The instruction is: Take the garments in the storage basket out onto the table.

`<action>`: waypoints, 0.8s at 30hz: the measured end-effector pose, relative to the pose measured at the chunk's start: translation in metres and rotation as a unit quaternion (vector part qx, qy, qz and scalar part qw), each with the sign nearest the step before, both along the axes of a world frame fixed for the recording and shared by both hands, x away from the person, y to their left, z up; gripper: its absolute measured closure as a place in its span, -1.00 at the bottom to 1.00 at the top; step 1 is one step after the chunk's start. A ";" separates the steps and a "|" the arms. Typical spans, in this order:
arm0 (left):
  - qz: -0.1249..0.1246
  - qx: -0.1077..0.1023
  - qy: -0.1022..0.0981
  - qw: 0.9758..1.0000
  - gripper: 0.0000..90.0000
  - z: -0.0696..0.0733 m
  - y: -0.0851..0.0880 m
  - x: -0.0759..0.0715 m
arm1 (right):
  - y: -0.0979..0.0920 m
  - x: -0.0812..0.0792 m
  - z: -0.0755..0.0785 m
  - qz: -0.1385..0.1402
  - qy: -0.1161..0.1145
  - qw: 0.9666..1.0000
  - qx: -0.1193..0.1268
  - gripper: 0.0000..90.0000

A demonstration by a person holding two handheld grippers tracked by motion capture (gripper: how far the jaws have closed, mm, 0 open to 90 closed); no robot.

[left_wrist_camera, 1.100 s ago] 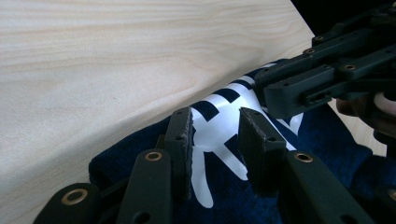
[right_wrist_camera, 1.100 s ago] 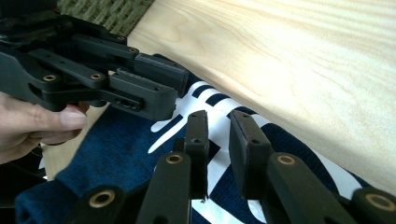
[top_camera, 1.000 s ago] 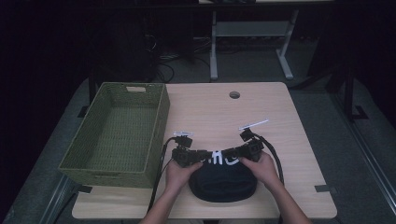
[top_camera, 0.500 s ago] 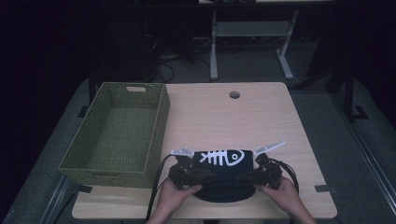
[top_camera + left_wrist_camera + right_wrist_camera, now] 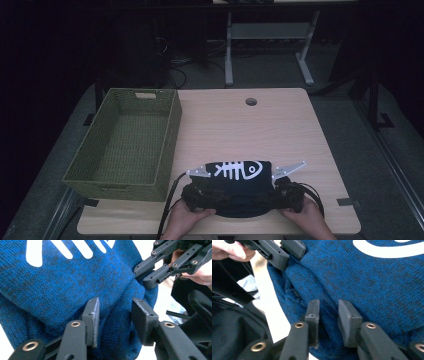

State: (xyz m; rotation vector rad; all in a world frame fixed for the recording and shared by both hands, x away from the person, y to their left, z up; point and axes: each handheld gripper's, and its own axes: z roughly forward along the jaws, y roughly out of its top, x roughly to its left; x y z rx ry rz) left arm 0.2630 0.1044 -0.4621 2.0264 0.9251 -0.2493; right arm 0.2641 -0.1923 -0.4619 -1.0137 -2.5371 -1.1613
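Note:
A folded dark blue knit garment [image 5: 235, 172] with a white fish-skeleton print lies at the table's near edge. My left gripper [image 5: 200, 192] is at its near left corner and my right gripper [image 5: 282, 192] at its near right corner, each held by a hand. In the left gripper view the left gripper [image 5: 116, 312] has blue cloth [image 5: 75, 282] between parted jaws that have just been opening; the right gripper [image 5: 145, 272] touches the cloth's far edge. In the right gripper view the right gripper [image 5: 328, 312] straddles a fold of the cloth [image 5: 367, 277], its jaws also just opening.
An empty green woven basket [image 5: 120, 187] stands on the left side of the wooden table [image 5: 240, 125]. A round cable hole [image 5: 251, 101] sits near the table's far edge. Beyond it are a metal stand and cables on the dark floor.
Both hands drew back toward the near edge and apart, and the garment now lies with the fish print on top. Little has shifted over the last half second.

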 end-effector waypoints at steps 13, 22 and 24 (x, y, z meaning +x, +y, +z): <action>0.017 -0.023 -0.031 0.999 0.92 0.023 0.008 0.007 | -0.002 0.003 0.023 -0.016 -0.013 0.999 0.037 0.93; 0.023 -0.003 -0.007 1.000 0.90 0.011 0.015 0.003 | 0.011 -0.003 0.015 0.013 0.015 0.999 0.044 0.92; 0.024 -0.002 0.007 1.000 0.90 0.000 0.017 0.001 | 0.013 -0.005 0.003 0.014 0.029 0.999 0.040 0.91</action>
